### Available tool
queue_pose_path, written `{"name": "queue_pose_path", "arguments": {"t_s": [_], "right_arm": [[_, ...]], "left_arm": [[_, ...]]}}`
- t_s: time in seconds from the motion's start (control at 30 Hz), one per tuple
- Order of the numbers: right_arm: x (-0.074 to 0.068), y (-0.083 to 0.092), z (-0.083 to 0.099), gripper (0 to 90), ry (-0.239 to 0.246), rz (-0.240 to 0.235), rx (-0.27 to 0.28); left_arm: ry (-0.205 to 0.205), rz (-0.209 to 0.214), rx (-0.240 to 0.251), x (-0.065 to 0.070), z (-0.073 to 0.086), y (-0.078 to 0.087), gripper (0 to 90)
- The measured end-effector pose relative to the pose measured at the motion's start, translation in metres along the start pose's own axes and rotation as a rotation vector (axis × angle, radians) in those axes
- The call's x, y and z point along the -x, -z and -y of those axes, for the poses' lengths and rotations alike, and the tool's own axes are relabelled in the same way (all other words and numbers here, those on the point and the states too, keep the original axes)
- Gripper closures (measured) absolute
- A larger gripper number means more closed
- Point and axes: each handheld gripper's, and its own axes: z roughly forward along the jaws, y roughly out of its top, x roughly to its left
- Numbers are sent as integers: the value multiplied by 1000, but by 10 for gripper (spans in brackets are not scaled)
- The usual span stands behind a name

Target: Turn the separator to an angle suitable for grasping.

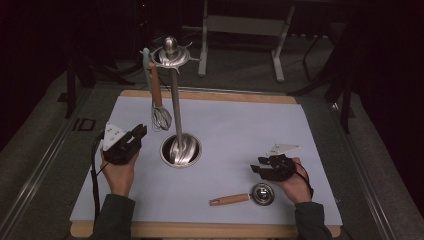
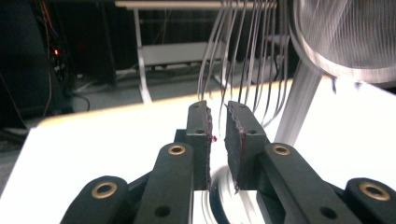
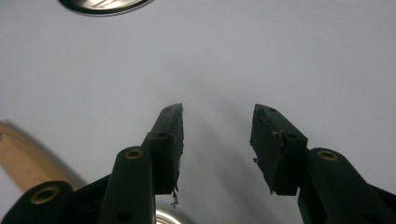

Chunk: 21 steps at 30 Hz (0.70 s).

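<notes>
In the left gripper view the thin steel wires of the whisk (image 2: 243, 51) run off the top edge, so its handle is cut away; the round steel disc (image 2: 345, 37) at upper right is blurred and cropped by the top and right edges. In the right gripper view the pale wooden handle (image 3: 23, 158) is cropped at the left edge; the steel rim (image 3: 105, 4) at the top edge is mostly cut off; what the shiny metal patch (image 3: 168, 217) at the bottom edge belongs to cannot be told.
</notes>
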Motion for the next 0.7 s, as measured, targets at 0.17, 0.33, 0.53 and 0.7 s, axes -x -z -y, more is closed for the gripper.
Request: {"name": "queue_pose_path", "arguments": {"t_s": [0.17,0.33,0.53,0.7], "right_arm": [[-4,-4,0,540,38,-25,-27],[-11,-6,-1,540,85,-63,-44],[-17,-9,0,552,141,-94,-79],[-26,-10,0,595,202,-177,-101]], "left_arm": [[6,6,-43,-1,17,-7,783],[9,17,-74,2,33,-13,775],[34,43,-111,8,56,-13,753],[71,37,-139,5,73,-11,739]]}}
